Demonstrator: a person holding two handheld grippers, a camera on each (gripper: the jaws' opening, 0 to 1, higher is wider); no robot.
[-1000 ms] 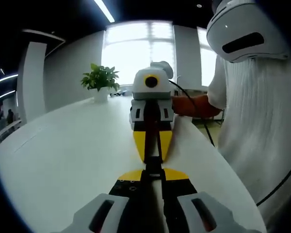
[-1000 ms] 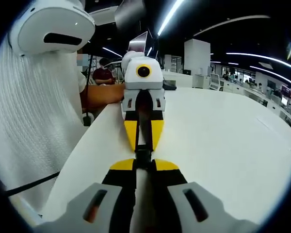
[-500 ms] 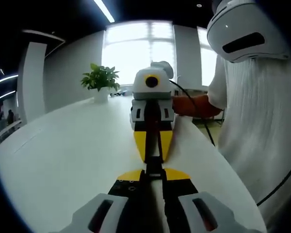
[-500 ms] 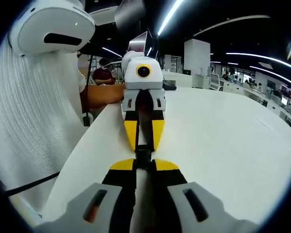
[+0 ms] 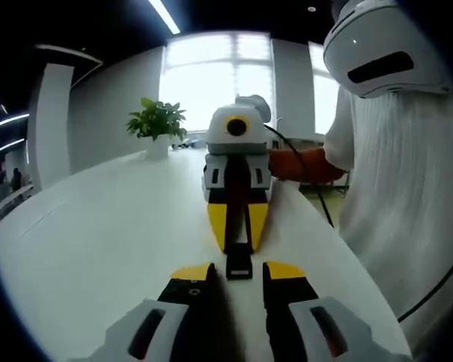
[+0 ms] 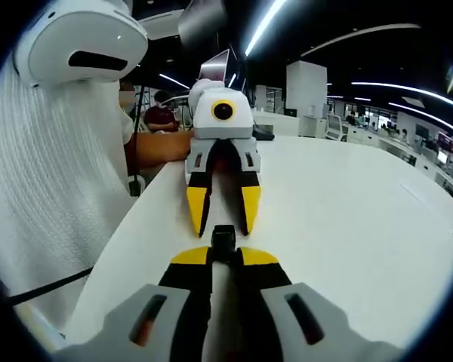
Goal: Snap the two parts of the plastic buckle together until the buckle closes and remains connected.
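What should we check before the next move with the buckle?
1. Buckle in sight: ok.
2. Right gripper jaws shut on the buckle: ok.
3. Left gripper jaws open and off the buckle: ok.
4. Both buckle parts clicked together: cannot tell, too small and dark.
5. Table under the buckle to catch it: ok.

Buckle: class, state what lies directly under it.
The buckle hangs over the white table, held by the right claw; the left claw is open. Its underside is hidden.
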